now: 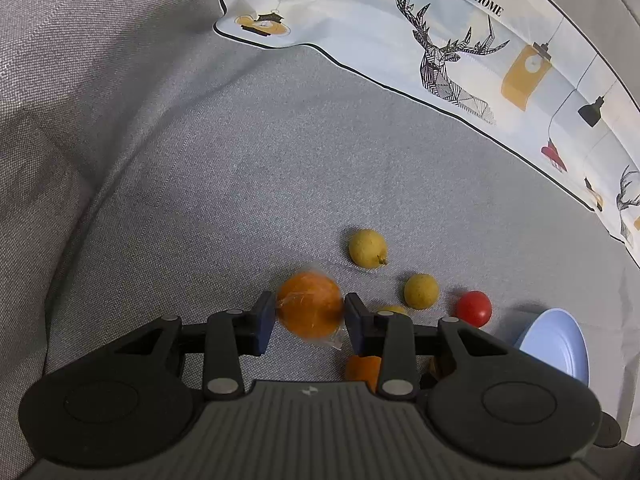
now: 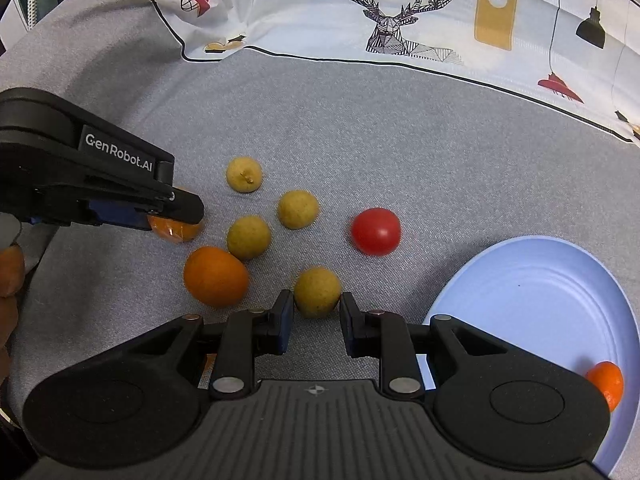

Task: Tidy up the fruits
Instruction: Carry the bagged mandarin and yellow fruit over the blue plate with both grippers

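Note:
My left gripper (image 1: 310, 320) is shut on a plastic-wrapped orange (image 1: 310, 305), held just above the grey sofa seat; it shows from the side in the right wrist view (image 2: 176, 216), with the orange (image 2: 176, 232) under its fingers. My right gripper (image 2: 316, 320) has its jaws on either side of a yellow-green fruit (image 2: 317, 291) on the seat, with a small gap at each side. A loose orange (image 2: 216, 276), three more yellow-green fruits (image 2: 249, 237) (image 2: 298, 209) (image 2: 244, 174) and a red tomato (image 2: 375, 231) lie nearby. A light blue plate (image 2: 532, 292) at the right holds one orange (image 2: 608, 384).
A white cloth printed with deer and lamps (image 2: 400, 20) covers the sofa back beyond the fruit. In the left wrist view the plate (image 1: 556, 344) sits at the lower right and the sofa armrest (image 1: 60, 120) rises at the left.

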### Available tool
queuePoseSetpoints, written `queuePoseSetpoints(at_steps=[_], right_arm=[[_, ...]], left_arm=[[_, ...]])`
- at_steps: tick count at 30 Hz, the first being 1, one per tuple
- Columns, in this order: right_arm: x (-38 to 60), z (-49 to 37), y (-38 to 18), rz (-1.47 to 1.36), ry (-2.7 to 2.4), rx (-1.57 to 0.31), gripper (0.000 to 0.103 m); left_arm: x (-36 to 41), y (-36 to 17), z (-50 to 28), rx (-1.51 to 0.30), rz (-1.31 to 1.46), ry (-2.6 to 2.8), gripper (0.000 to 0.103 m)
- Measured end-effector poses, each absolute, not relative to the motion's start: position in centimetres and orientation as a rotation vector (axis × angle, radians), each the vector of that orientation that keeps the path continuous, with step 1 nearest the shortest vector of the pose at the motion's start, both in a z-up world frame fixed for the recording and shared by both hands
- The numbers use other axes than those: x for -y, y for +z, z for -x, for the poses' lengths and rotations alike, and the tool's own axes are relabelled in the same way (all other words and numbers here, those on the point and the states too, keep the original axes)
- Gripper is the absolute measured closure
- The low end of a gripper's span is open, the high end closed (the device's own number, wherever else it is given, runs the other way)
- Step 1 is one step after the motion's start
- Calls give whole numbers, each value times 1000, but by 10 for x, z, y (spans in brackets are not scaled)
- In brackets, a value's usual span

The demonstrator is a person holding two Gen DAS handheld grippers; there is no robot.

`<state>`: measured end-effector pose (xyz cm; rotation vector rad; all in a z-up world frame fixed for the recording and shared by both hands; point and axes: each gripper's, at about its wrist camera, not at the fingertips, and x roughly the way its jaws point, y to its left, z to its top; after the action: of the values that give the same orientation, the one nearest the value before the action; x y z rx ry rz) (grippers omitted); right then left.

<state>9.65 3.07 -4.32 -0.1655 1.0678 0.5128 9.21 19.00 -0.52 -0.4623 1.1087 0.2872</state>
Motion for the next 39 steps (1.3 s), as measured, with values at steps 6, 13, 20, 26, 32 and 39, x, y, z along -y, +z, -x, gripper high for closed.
queuePoseSetpoints(at_steps=[6, 13, 20, 26, 32, 39], right_arm=[[-32, -96, -43, 166, 509, -1064, 77], [-25, -96, -30, 129, 492, -1004, 77], [-16, -92, -15, 124, 492, -970, 77], [-9, -89, -7, 125, 488, -949, 77], [-1, -87, 3, 118, 481, -919, 77], [24, -87, 15, 112, 457, -883, 77]], left_arm=[[-189, -6, -92, -1110, 455, 287, 62], [-183, -1, -90, -1090, 410, 286, 62], [-179, 8, -87, -1080, 401, 274, 62], [-174, 19, -85, -1067, 394, 265, 62], [-164, 30, -85, -1044, 384, 247, 62], [-141, 39, -86, -1012, 367, 176, 62]])
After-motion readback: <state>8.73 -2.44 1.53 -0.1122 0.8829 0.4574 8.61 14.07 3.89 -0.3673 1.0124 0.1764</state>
